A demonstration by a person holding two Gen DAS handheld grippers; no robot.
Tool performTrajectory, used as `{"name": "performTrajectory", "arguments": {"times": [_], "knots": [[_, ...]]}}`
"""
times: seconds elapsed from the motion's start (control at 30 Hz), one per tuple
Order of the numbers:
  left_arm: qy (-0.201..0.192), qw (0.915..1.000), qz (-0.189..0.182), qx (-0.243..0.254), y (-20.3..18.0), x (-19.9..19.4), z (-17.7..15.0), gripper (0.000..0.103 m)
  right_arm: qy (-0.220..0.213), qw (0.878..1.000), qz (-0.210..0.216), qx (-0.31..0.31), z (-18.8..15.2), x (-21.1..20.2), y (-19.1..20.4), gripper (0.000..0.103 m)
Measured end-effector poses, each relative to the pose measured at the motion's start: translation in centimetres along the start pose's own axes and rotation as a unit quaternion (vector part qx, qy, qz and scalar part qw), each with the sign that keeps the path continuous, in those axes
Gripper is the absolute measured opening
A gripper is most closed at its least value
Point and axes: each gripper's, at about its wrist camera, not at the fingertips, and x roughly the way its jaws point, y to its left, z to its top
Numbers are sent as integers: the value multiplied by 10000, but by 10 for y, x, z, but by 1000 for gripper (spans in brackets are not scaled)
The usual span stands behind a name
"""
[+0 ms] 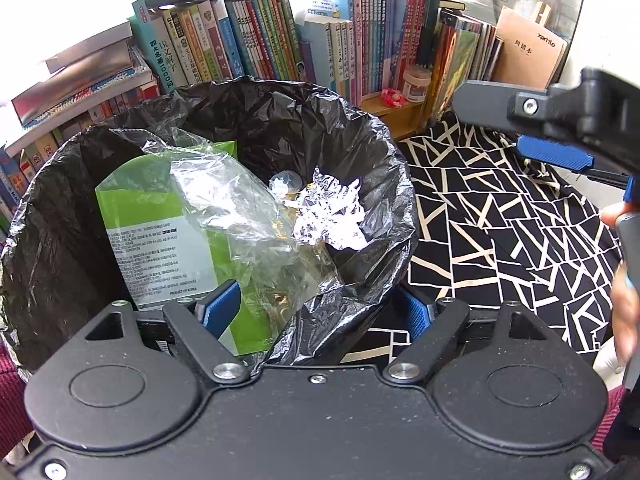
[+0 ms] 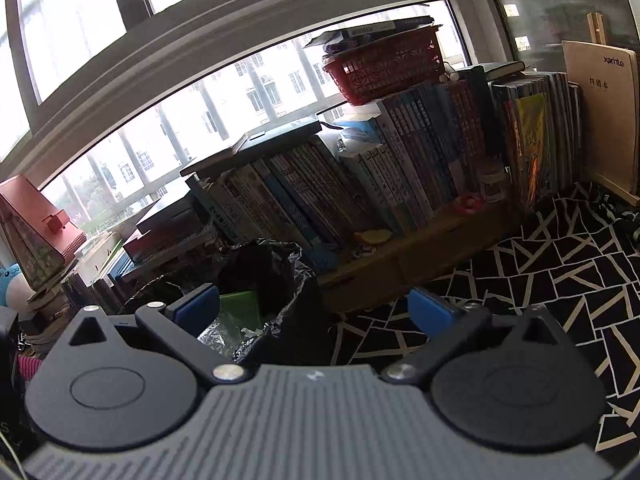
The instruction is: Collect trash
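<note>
A bin lined with a black bag (image 1: 360, 148) fills the left wrist view. Inside it lie a green box (image 1: 160, 220), a crumpled clear plastic wrapper (image 1: 248, 216) and a wad of silver foil (image 1: 332, 216). My left gripper (image 1: 320, 310) hovers open at the near rim, its left finger over the green box and its right finger outside the bag. My right gripper (image 2: 314, 308) is open with nothing in it, held higher and to the right of the bin (image 2: 276, 276). One of its blue fingers (image 1: 554, 154) shows at the right of the left wrist view.
The bin stands on a black cloth with a cream line pattern (image 1: 500, 220). A row of upright books (image 2: 360, 184) runs behind it below a window, with a red basket (image 2: 384, 72) on top. A hand (image 1: 624, 304) shows at the right edge.
</note>
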Motion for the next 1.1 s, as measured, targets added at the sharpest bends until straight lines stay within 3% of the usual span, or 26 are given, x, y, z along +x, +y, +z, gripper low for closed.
{"name": "performTrajectory", "arguments": {"times": [0.77, 0.9, 1.1], "knots": [[-50, 9998, 19, -168, 3, -3, 2, 86, 212, 9994, -111, -265, -4, 4, 4, 103], [-92, 9997, 15, -216, 4, -4, 2, 96, 317, 9989, -179, -303, -5, 7, 4, 103], [-110, 9997, 27, -223, 4, -3, 2, 96, 368, 9984, -204, -378, -5, 8, 5, 103]]}}
